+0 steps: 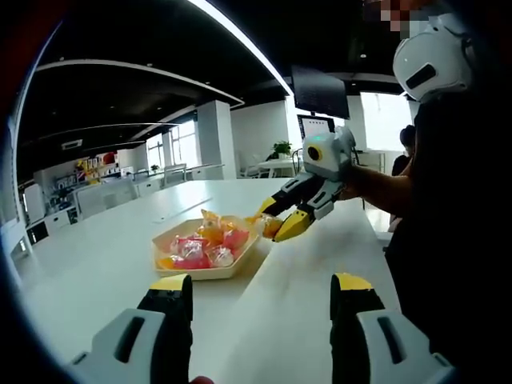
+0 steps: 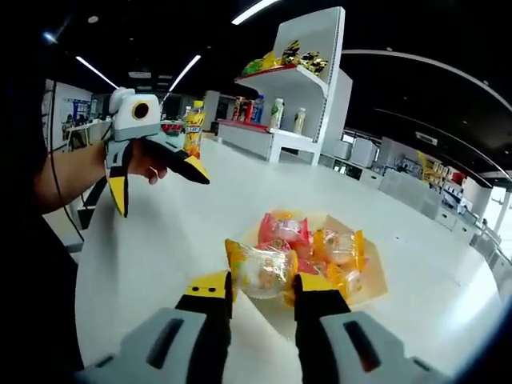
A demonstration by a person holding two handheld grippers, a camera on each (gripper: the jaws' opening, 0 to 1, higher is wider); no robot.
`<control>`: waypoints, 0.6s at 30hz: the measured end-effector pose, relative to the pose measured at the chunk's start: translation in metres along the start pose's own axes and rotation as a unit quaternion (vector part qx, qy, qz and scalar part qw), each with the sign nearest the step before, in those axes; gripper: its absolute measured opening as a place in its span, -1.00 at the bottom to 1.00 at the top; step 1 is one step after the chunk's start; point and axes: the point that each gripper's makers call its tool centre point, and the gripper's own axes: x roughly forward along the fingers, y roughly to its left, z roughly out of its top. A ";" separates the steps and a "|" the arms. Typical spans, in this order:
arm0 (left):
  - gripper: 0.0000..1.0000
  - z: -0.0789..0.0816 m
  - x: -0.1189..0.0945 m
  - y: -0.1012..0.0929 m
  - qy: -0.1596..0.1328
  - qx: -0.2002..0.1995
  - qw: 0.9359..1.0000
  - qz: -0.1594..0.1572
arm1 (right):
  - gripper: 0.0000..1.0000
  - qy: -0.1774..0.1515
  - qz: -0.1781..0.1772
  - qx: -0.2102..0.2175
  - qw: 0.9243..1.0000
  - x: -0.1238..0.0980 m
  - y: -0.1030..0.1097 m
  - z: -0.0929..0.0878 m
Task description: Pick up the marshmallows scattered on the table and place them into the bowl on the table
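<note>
Fingers (image 2: 306, 282) around a clear-wrapped orange marshmallow (image 2: 258, 270) over the bowl (image 2: 370, 280)

We see a white table (image 1: 104, 264), smooth and glossy, a shallow tan bowl (image 1: 210, 273) resting directly on it, wrapped marshmallows (image 1: 200, 248) piled inside the bowl.

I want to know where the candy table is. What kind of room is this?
Probably a big open office or showroom. There is a long white table, a white shelf with snacks and bottles on it, and a dark screen by the windows.
</note>
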 end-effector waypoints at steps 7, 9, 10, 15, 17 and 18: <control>0.37 -0.001 0.000 0.000 0.000 -0.001 1.000 0.000 | -0.41 -0.004 -0.026 -0.005 1.000 0.001 -0.015 0.002; 0.37 0.000 -0.001 -0.001 0.000 -0.001 1.000 0.000 | -0.40 -0.007 -0.032 0.000 0.999 0.000 -0.021 0.004; 0.37 -0.001 -0.001 -0.001 0.001 -0.001 1.000 0.000 | -0.41 -0.010 -0.035 0.001 0.999 0.000 -0.023 0.006; 0.37 0.000 0.000 -0.001 0.001 0.000 1.000 0.000 | -0.41 -0.015 -0.038 0.002 0.999 0.001 -0.031 0.011; 0.37 0.000 0.000 -0.001 0.001 0.000 1.000 0.000 | -0.41 -0.021 -0.038 0.009 0.999 0.002 -0.033 0.014; 0.37 0.000 0.000 -0.001 0.002 0.000 1.000 -0.001 | -0.40 -0.023 -0.039 0.011 0.999 0.003 -0.034 0.015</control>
